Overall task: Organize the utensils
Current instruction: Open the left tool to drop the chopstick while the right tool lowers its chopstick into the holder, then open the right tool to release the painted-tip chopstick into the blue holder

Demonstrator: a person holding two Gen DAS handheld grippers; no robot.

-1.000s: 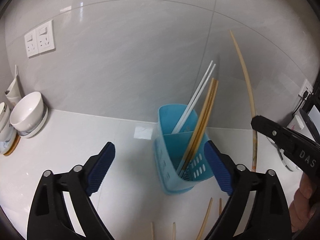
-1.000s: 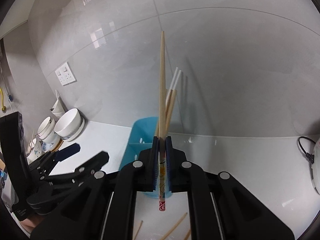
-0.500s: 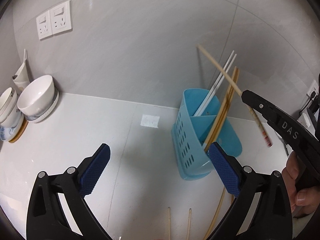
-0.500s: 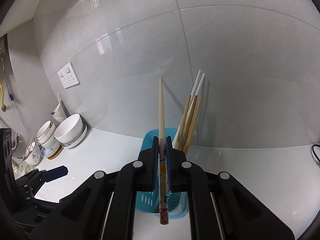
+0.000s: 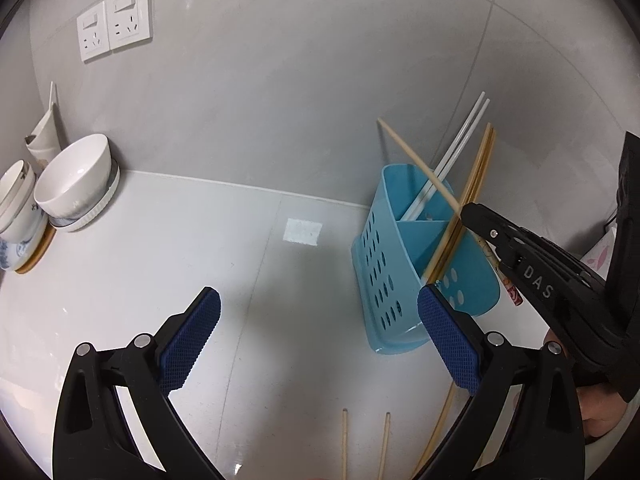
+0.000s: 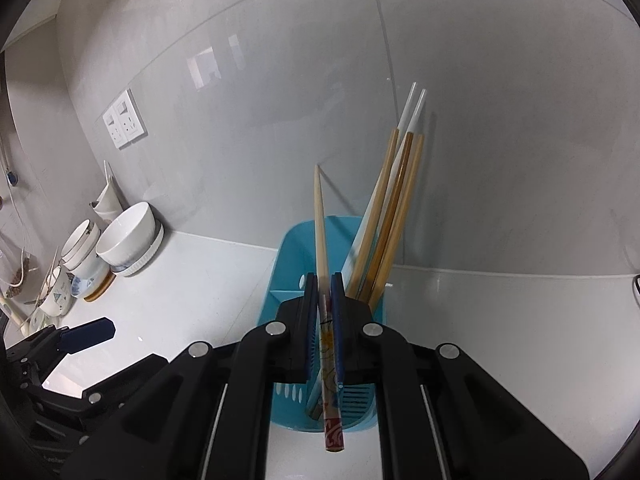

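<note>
While the right claw (image 6: 325, 300) squeezes one chopstick (image 6: 320, 216), the blue holder (image 6: 294, 248) waits right under it.
Left claw (image 5: 318, 344) is wide open, holding nothing — next, tip the stick into a slot and let go — more chopsticks (image 5: 364, 444) lie nearby.

Blue holder (image 5: 400, 280), red-patterned chopstick (image 6: 330, 344)

left wrist: counter (image 5: 160, 280) viewed steeply from above | right wrist: aimed lower, closer | shared: blue holder (image 5: 384, 264) (image 6: 292, 264), wall sockets (image 5: 116, 20) (image 6: 123, 124)
</note>
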